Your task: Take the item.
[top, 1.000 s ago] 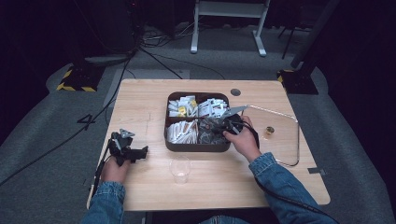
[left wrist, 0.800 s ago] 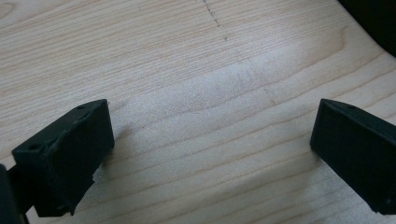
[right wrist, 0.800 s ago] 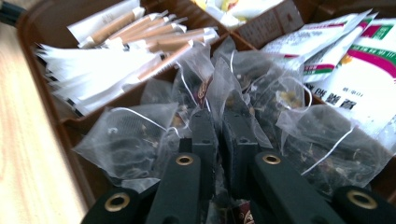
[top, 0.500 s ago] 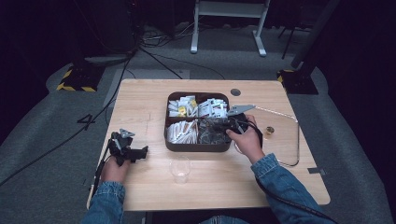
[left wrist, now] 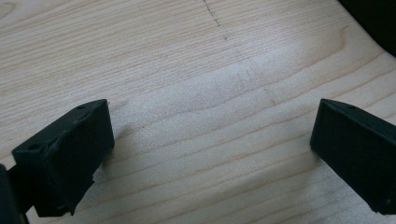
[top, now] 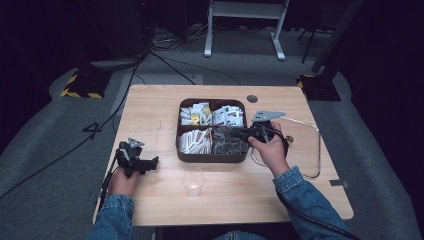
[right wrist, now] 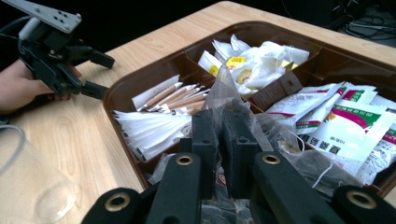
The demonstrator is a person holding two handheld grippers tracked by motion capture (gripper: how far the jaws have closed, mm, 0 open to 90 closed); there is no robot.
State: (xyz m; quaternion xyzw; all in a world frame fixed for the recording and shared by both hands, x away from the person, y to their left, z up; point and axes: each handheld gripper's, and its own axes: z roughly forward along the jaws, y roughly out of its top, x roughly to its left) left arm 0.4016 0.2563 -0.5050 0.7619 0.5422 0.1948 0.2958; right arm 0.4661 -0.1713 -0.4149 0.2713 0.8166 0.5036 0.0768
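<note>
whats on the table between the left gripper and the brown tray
Nothing: in the high view, bare wood runs from the open left gripper to the tray. The clear cup stands nearer the person, off that stretch.

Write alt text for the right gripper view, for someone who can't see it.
The right gripper pinches a clear tea bag packet over a brown divided tray of sachets and white-wrapped sticks. A clear plastic cup lies at lower left on the wooden table.
</note>
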